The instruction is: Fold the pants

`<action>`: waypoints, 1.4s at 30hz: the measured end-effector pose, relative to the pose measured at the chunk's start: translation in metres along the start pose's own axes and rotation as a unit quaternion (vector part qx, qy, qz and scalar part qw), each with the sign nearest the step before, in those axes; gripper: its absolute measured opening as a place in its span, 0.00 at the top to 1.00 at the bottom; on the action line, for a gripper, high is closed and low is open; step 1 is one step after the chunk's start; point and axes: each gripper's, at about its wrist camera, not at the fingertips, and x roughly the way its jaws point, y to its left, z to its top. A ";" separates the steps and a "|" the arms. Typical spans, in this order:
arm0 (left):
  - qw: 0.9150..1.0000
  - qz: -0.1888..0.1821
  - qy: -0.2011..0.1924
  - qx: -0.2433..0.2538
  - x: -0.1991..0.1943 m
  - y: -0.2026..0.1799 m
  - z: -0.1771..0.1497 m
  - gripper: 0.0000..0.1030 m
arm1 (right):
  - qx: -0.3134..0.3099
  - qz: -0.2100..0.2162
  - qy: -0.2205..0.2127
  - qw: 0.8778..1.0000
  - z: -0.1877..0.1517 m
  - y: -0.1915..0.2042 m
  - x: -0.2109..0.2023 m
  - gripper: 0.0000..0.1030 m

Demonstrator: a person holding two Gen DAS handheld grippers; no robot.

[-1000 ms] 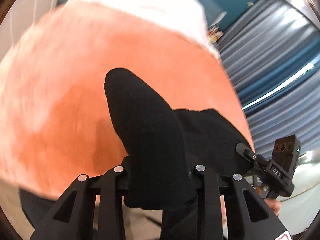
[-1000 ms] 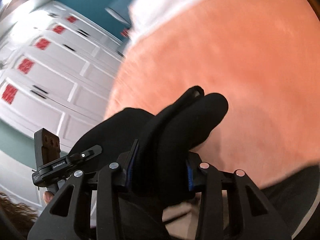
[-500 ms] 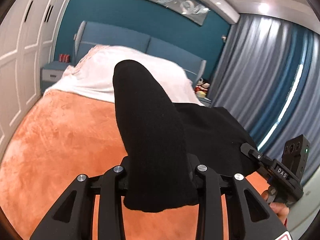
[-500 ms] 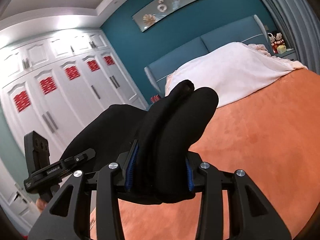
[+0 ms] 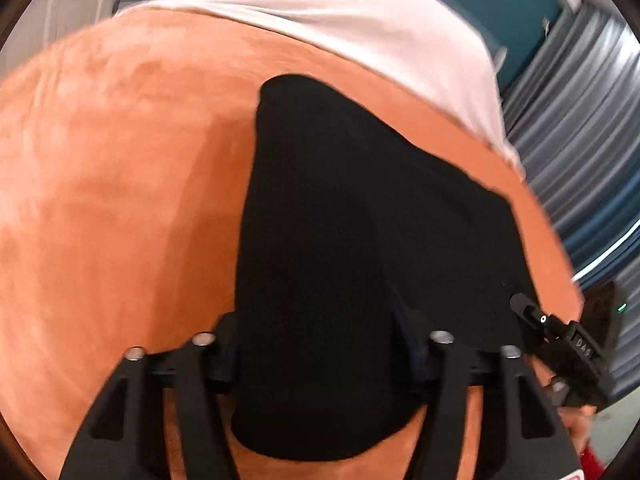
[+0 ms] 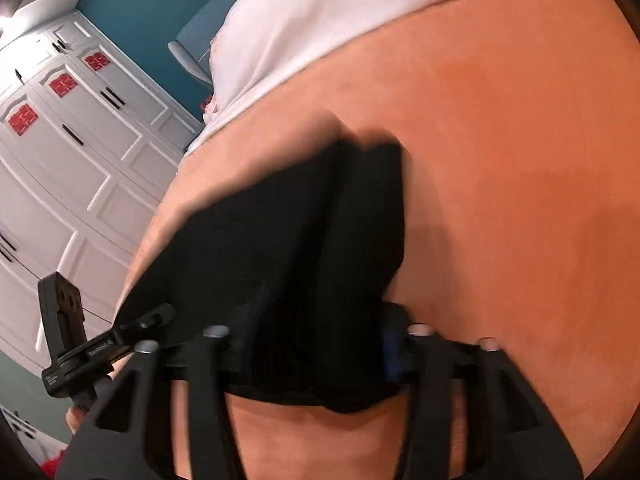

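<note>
The black pants [image 5: 320, 240] hang bunched between my two grippers, above the orange bed cover [image 5: 112, 200]. My left gripper [image 5: 320, 344] is shut on a thick fold of the pants, which spills over and under its jaws. My right gripper [image 6: 316, 340] is shut on another bunched fold of the pants [image 6: 320, 240]. A stretch of black cloth runs between them. The right gripper shows at the right edge of the left wrist view [image 5: 568, 340], and the left gripper at the left of the right wrist view [image 6: 92, 348]. The gripping pads are hidden by cloth.
The orange cover [image 6: 500, 180] fills most of both views. A white sheet [image 5: 360, 20] lies at the head of the bed. White wardrobe doors [image 6: 68, 152] stand to the left and grey-blue curtains [image 5: 580, 140] to the right.
Both grippers, still holding the pants, have tipped down from facing the room towards the orange cover. The cloth now hangs closer to the bed, and the views are motion-blurred.
</note>
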 end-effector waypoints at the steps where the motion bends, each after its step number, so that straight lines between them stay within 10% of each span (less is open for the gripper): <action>1: 1.000 -0.008 -0.003 -0.010 -0.003 0.004 0.000 0.41 | 0.007 0.008 0.005 1.000 0.003 -0.001 -0.002 0.45; 6: 0.996 0.053 -0.055 0.053 -0.077 -0.038 0.009 0.47 | 0.056 -0.008 -0.035 0.998 0.024 0.003 -0.041 0.41; 10: 0.982 0.098 -0.114 0.116 -0.116 -0.088 0.045 0.42 | 0.011 0.007 -0.091 0.996 0.053 0.049 -0.086 0.66; 12: 0.980 0.116 -0.106 0.120 -0.103 -0.107 0.064 0.32 | -0.025 0.013 -0.074 0.997 0.073 0.084 -0.065 0.84; 18: 0.981 0.181 0.010 0.075 0.033 -0.093 0.086 0.23 | -0.057 -0.040 0.004 0.998 0.078 0.097 0.043 0.84; 20: 0.967 0.230 0.007 0.111 0.062 -0.077 0.073 0.22 | -0.049 -0.100 0.023 0.994 0.070 0.058 0.077 0.92; 23: 0.944 0.261 -0.052 0.198 0.067 -0.087 0.048 0.19 | -0.001 -0.042 -0.005 0.999 0.065 0.009 0.078 1.00; 32: 0.941 0.274 -0.046 0.194 0.055 -0.103 0.050 0.18 | -0.039 -0.062 -0.007 0.997 0.056 0.022 0.083 1.00; 42: 0.950 0.255 -0.012 0.179 -0.064 -0.140 -0.014 0.18 | -0.121 -0.180 -0.004 0.976 0.021 0.118 -0.052 0.92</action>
